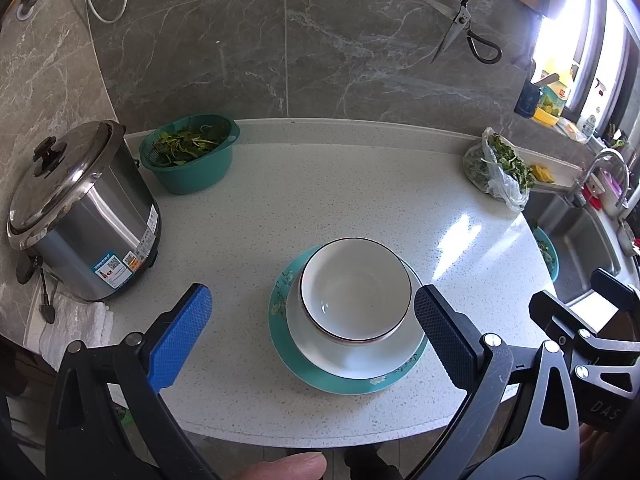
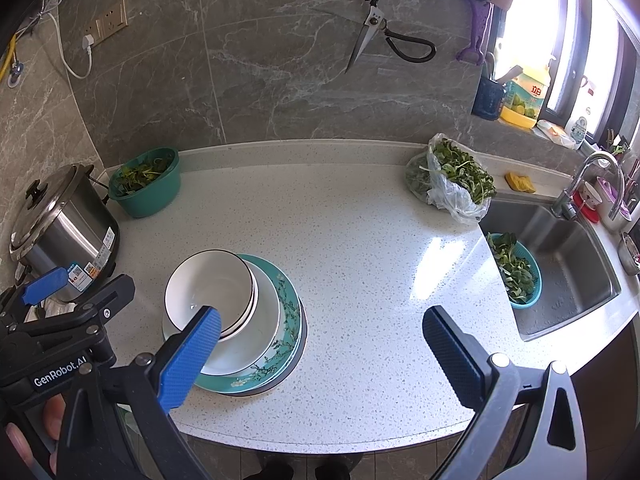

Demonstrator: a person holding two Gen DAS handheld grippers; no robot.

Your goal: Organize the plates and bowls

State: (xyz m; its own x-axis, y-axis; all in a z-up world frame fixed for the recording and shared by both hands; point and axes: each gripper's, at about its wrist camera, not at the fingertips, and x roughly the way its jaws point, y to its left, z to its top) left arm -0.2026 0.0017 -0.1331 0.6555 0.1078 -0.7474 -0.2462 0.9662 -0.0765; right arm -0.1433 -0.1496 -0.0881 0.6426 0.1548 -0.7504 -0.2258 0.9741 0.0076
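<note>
A white bowl with a dark rim [image 1: 355, 289] [image 2: 208, 288] sits on a white plate [image 1: 352, 354] [image 2: 262, 320], which lies on a teal flowered plate [image 1: 280, 320] [image 2: 288, 320]. The stack rests on the speckled white counter [image 1: 320, 184] [image 2: 360, 240] near its front edge. My left gripper [image 1: 312, 328] is open above and in front of the stack, holding nothing, its blue pads either side of it. My right gripper [image 2: 322, 356] is open and empty to the right of the stack, its left pad overlapping the bowl in view.
A steel rice cooker [image 1: 80, 216] [image 2: 64, 236] stands at the left, a teal basin of greens [image 1: 192, 152] [image 2: 146, 180] behind it. A bag of greens [image 1: 496, 168] [image 2: 452, 180] lies at the back right. The sink [image 2: 560, 264] holds a teal colander [image 2: 516, 268]. Scissors [image 2: 376, 24] hang on the wall.
</note>
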